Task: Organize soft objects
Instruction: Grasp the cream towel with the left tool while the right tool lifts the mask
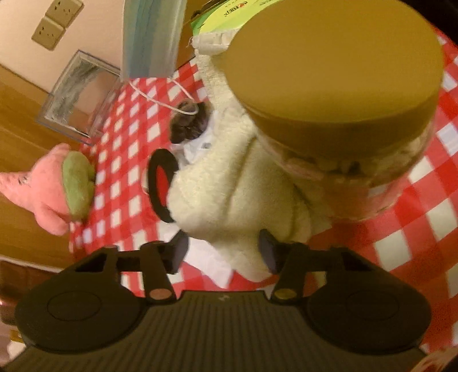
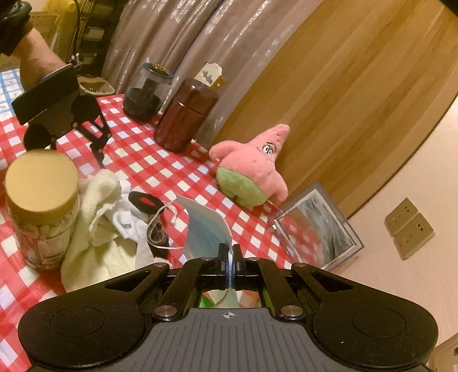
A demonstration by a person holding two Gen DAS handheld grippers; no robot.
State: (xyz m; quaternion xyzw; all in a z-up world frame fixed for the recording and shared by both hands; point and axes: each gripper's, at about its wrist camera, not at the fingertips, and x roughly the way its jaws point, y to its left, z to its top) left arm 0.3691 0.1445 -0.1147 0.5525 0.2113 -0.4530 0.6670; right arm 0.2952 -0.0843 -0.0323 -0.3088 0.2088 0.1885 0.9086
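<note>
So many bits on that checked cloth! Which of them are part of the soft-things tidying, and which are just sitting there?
Part of the job:
- blue face mask, pinched in the right tongs
- cream fleece cloth, between the left tongs
- pink starfish plush
- clear box, possibly the bin for them

Just lying about:
- gold-lidded jar
- brown canister
- dark glass jar

On the white cloth that lies beside the cream towel, dark letters stand sideways and read about "SHION"; the start of the word is hidden in a fold. On the green and yellow box at the far edge of the surface, red letters are upside down and too blurred to read.
</note>
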